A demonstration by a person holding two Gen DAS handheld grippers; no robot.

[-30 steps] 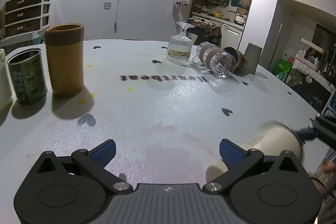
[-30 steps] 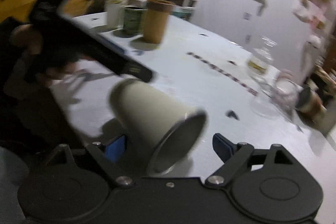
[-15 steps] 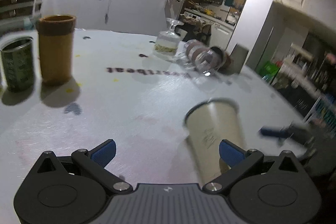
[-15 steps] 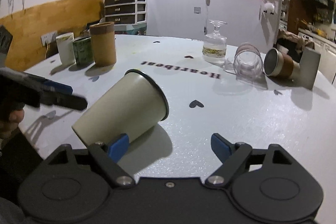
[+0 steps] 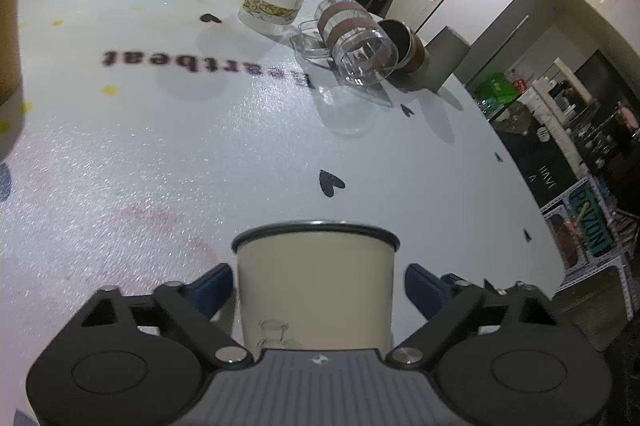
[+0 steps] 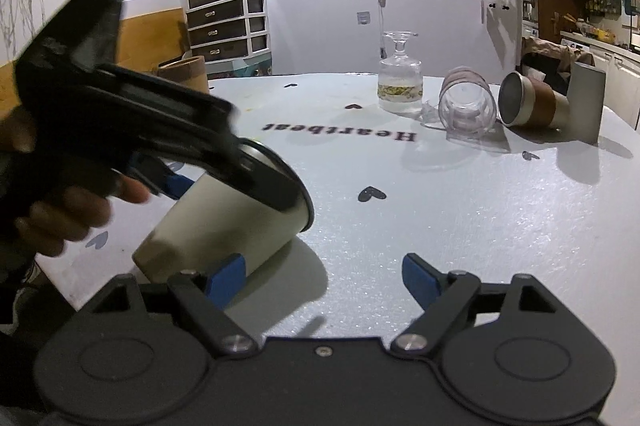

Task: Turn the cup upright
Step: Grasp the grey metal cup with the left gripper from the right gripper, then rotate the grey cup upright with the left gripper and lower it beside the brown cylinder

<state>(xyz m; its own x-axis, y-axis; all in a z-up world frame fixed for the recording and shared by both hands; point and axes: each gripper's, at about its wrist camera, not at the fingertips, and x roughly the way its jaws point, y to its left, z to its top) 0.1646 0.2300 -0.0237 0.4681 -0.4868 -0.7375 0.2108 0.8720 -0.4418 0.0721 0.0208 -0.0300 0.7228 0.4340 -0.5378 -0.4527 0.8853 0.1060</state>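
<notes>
A cream cup with a dark rim (image 5: 316,290) lies on its side on the white table (image 5: 200,154). It sits between the blue pads of my left gripper (image 5: 318,288), which is open around it, with small gaps on both sides. In the right wrist view the cup (image 6: 224,230) lies tilted, mouth toward the table's middle, with the left gripper's black body (image 6: 132,122) over it. My right gripper (image 6: 324,276) is open and empty, its left pad (image 6: 226,276) close beside the cup's base.
An upturned stemmed glass (image 6: 400,82), a clear cup on its side (image 6: 466,106), a brown-banded metal cup on its side (image 6: 528,104) and a grey block (image 6: 586,102) are at the far right. A tall brown cup (image 6: 186,74) stands far left.
My left gripper has moved in around the cup, so the cup now sits between its pads. My right gripper has stayed open beside the cup's base.
</notes>
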